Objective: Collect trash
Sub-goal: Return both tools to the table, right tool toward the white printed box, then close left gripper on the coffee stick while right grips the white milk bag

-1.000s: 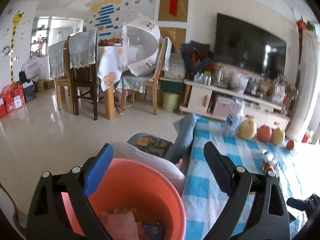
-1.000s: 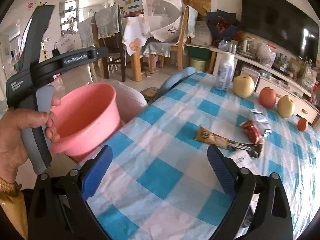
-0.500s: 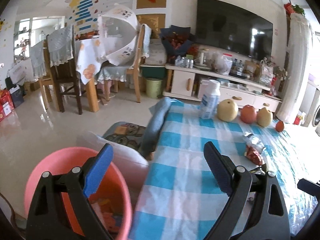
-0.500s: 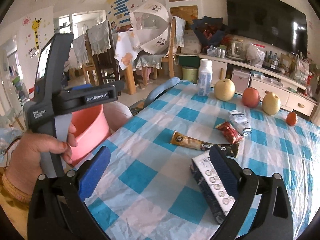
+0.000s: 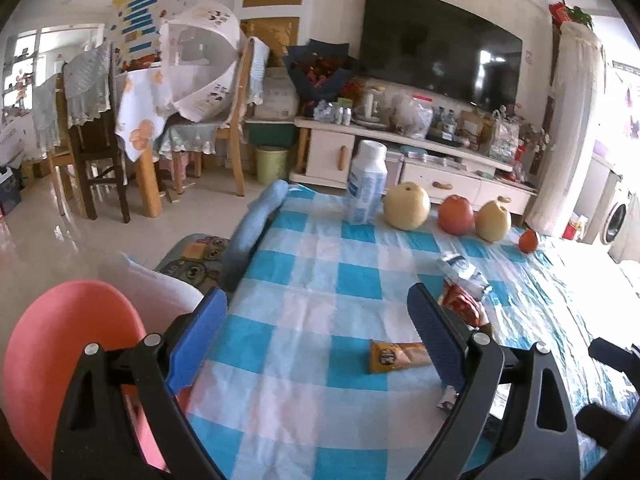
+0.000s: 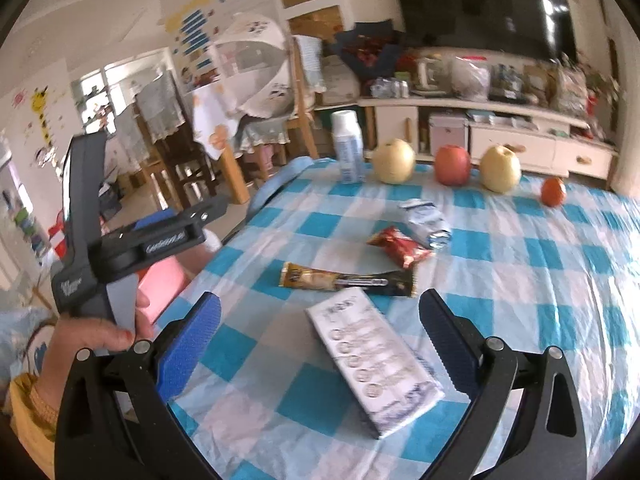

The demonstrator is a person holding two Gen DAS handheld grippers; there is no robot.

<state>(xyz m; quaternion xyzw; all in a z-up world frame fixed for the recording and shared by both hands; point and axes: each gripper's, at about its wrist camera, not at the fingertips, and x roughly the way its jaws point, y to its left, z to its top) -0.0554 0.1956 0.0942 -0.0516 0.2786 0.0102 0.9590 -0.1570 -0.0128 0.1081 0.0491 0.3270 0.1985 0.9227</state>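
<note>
Trash lies on the blue-checked tablecloth (image 6: 520, 256): a white carton (image 6: 376, 364), a long snack bar wrapper (image 6: 344, 280) (image 5: 400, 356), a red foil wrapper (image 6: 400, 246) (image 5: 460, 304) and a crumpled white-blue wrapper (image 6: 426, 220) (image 5: 464, 272). A pink bin (image 5: 68, 340) (image 6: 162, 284) stands off the table's left edge. My right gripper (image 6: 320, 344) is open, and the carton lies between and just beyond its fingertips. My left gripper (image 5: 316, 332) is open and empty above the cloth, the bar wrapper's end by its right finger.
A white bottle (image 6: 348, 152), two pears (image 6: 394, 160), an apple (image 6: 452, 164) and a small orange (image 6: 554, 192) line the table's far edge. A blue towel (image 5: 256, 224) hangs over the left edge. A hand (image 6: 92, 332) holds the left gripper's handle. Dining chairs and a TV cabinet stand behind.
Both grippers have swung right, away from the pink bin and over the table. The white carton has come between the right gripper's fingers. Both stay open.
</note>
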